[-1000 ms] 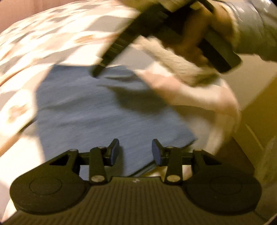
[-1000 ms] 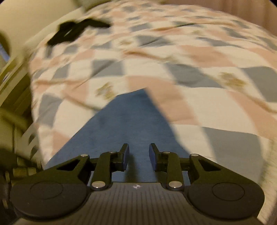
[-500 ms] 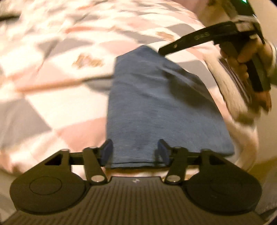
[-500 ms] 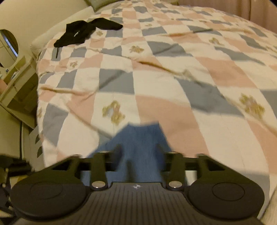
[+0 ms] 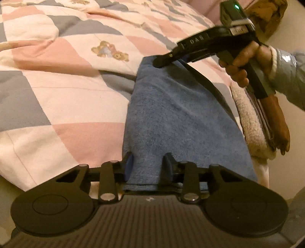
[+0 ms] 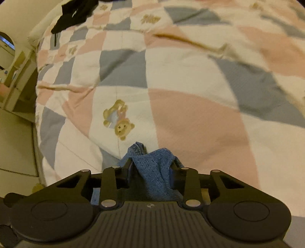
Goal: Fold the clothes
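Blue, fuzzy terry-like cloth (image 5: 177, 118) lies folded into a long flat strip on the quilted bedspread of pink, grey and white squares with small teddy-bear prints (image 5: 57, 95), close to the bed's edge, where a cream fleecy blanket (image 5: 249, 122) hangs just beside it. Its surface looks smooth, with no big wrinkles, and its long axis runs away from the left camera — the near short end is at the left gripper (image 5: 147, 168), the far end points toward the middle of the bed. The left gripper has its fingers narrowly set with the near edge of the cloth between them, gripping it. The right gripper (image 6: 151, 171), seen from the left wrist as a black tool in a hand (image 5: 242, 63) with a grey shiny sleeve, holds the far corner; in its own view a bunched fold of the blue cloth stands up between its fingers, which are closed on it. A black garment (image 6: 76, 13) lies far off at the top of the bed. Compared with half a second ago, the left fingers have come closer together onto the cloth edge, and the right gripper has come lower to the corner — the cloth now fills the gap between its fingers, where before it only lay under them.
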A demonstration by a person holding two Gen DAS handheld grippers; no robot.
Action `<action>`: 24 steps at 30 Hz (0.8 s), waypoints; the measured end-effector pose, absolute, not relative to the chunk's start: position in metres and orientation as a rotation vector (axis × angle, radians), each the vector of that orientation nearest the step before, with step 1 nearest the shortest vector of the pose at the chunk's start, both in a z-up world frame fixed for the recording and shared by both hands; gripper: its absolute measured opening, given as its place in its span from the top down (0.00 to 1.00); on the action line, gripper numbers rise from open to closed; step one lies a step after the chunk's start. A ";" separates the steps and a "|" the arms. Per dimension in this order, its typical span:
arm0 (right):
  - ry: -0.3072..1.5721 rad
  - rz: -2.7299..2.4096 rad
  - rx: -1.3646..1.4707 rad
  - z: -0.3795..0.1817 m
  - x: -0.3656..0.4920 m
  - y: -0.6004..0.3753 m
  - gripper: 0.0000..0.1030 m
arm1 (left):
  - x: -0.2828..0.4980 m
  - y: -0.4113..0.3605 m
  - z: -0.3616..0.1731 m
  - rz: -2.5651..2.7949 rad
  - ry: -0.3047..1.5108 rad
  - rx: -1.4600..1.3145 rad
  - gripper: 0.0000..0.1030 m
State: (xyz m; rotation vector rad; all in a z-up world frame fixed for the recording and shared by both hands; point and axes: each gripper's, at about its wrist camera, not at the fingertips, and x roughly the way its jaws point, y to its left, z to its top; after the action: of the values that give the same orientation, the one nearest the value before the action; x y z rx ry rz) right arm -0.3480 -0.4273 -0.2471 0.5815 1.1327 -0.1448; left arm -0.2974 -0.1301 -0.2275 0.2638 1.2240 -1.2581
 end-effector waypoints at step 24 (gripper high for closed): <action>0.905 -0.277 0.659 -0.206 -0.426 -0.397 0.76 | -0.287 -0.130 -0.180 -1.379 0.999 0.504 0.84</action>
State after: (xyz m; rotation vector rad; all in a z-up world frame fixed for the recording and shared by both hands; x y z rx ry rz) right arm -0.4263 -0.3974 -0.2059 0.6591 0.9049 -0.2770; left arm -0.2867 -0.1301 -0.1799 0.5036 0.9987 -1.3787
